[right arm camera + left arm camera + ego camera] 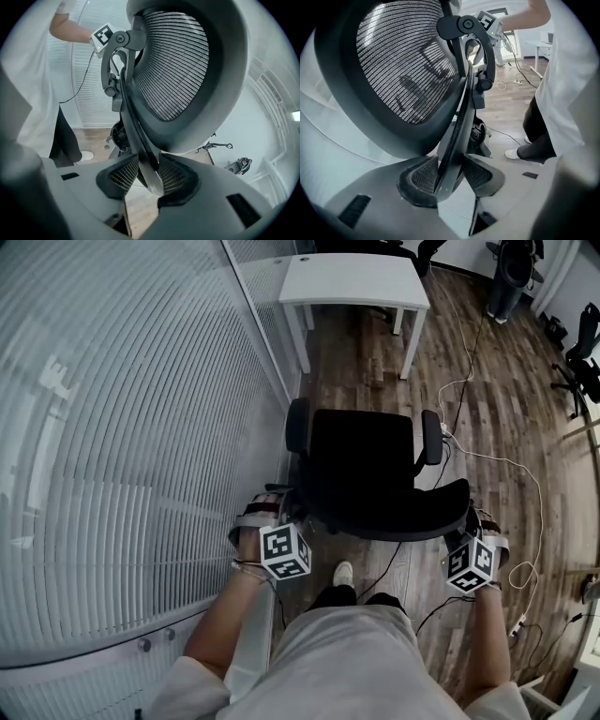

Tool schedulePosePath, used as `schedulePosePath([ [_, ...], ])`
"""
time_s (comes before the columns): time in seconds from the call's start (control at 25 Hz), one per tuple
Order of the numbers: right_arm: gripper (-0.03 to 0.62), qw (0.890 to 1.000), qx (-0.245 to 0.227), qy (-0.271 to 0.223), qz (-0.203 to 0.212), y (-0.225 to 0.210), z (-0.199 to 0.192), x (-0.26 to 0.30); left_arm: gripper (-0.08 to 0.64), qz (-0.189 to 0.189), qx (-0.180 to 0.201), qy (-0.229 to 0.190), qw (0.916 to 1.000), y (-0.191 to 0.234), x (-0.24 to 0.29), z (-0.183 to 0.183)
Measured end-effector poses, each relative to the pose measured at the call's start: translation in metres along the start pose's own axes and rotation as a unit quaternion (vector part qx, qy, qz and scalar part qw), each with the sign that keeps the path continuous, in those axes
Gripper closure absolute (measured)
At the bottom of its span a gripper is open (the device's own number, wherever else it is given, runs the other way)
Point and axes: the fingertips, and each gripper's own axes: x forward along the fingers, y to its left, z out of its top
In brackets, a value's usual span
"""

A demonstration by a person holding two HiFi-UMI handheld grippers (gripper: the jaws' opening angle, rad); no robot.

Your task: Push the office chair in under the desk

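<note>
With the left tongs [450, 176] and right tongs [143, 177] each clamped on a side edge of the office chair [370, 470], which stands well short of the far white worktop [352, 279], I'd push both sides evenly so it rolls straight under.

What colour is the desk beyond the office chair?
White rectangular desk; clearest in head view.

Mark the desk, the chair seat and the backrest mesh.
desk [352, 277], head view, on its white top.
chair seat [361, 460], head view, middle of the black cushion.
backrest mesh [403, 61], left gripper view, centre of the mesh panel.
</note>
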Motion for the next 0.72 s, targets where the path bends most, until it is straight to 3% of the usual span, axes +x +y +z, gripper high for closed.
schedulePosePath([
  [0.72,0.446,1.0,0.003,0.008,-0.012,-0.061,0.006,0.05,0.376,-0.002,-0.011,0.011,0.9999,0.06,0.047,0.005],
])
